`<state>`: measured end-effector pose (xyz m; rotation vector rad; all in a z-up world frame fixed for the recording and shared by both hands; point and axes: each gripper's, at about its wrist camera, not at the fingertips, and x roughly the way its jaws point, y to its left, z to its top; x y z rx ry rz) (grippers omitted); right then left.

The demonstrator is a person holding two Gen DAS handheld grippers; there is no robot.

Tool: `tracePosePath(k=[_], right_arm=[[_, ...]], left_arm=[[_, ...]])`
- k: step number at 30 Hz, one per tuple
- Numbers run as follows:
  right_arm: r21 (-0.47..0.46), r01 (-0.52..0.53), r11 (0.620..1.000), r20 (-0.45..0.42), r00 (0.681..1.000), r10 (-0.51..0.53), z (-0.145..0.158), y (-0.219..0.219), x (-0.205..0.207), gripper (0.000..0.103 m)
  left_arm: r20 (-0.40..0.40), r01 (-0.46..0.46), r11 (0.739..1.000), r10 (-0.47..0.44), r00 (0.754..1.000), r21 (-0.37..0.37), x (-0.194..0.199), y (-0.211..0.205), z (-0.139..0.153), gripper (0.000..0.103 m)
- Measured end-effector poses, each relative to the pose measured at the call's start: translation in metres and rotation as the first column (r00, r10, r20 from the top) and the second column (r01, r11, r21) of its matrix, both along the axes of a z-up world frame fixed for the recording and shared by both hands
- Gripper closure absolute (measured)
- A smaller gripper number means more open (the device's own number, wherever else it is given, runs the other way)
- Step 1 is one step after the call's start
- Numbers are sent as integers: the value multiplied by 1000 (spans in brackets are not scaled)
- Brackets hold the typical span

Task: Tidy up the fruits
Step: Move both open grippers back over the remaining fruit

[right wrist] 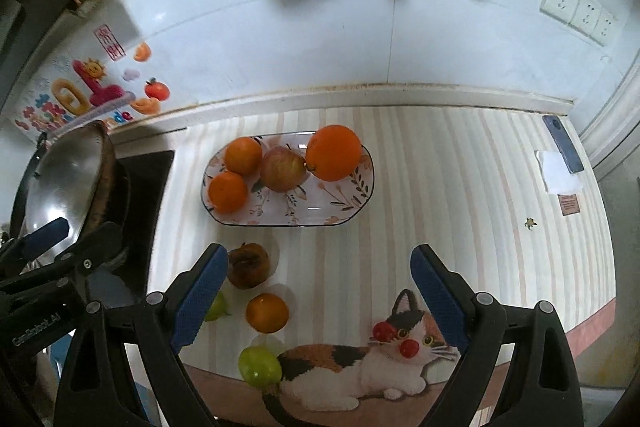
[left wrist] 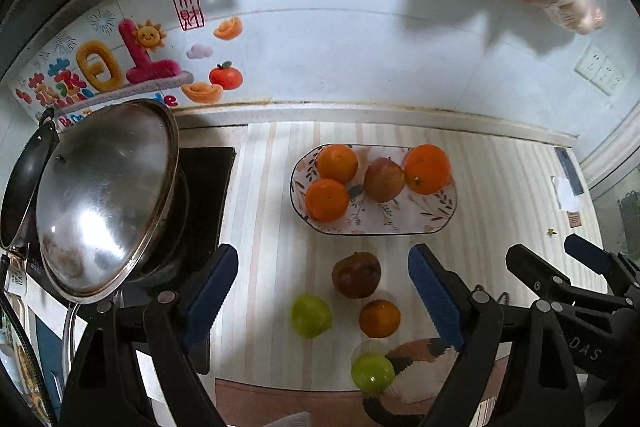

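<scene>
Sitting near the back wall on the striped mat (right wrist: 460, 187) is a flowered plate (right wrist: 344, 211). It holds three oranges (right wrist: 334, 151) and one apple (right wrist: 283, 169), all bunched toward its left and back side. The right front part of the plate is bare.

In front of the plate, four loose fruits lie on the mat: a dark brown fruit (left wrist: 356, 274), a small orange (left wrist: 379, 317) just in front of it, a green fruit (left wrist: 310, 315) to the left, and a second green fruit (left wrist: 373, 372) close to the front edge of the mat, touching the cat picture (right wrist: 360, 363). Two small red things (right wrist: 409, 348) sit on the cat's face; I cannot tell what they are.

The left gripper (left wrist: 323, 299) has its jaws wide open, holding nothing, with the loose fruits showing between its blue fingers. The right gripper (right wrist: 318, 297) is also wide open and holds nothing. It is over the cat picture.

A big shiny pot lid (left wrist: 108, 195) leans on the stove, close to the mat's left edge. To the right, the mat is bare up to a phone (right wrist: 563, 143) and a white paper (right wrist: 558, 179) by the right edge.
</scene>
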<state>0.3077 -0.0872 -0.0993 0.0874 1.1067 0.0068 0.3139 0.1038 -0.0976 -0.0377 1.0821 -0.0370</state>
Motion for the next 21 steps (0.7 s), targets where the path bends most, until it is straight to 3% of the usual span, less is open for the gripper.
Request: tracePosePath(k=[7, 11, 14, 15, 21], right_arm=[[37, -5, 999, 41, 999, 3, 21, 6, -22, 8], [59, -6, 998, 19, 1000, 5, 13, 8, -25, 8], [88, -14, 996, -26, 1000, 16, -8, 10, -23, 8], [101, -19, 995, -47, 999, 23, -17, 12, -21, 8], [232, -1, 973, -238, 970, 58, -109, 22, -3, 8]], left_arm=[[22, 3, 1000, -3, 1000, -20, -16, -1, 12, 16], [5, -7, 999, 7, 1000, -35, -19, 5, 6, 16], [-28, -30, 999, 29, 999, -40, -18, 15, -9, 14], [-38, -36, 999, 35, 999, -36, -17, 17, -15, 9], [-185, -102, 994, 96, 978, -26, -9, 39, -74, 5]])
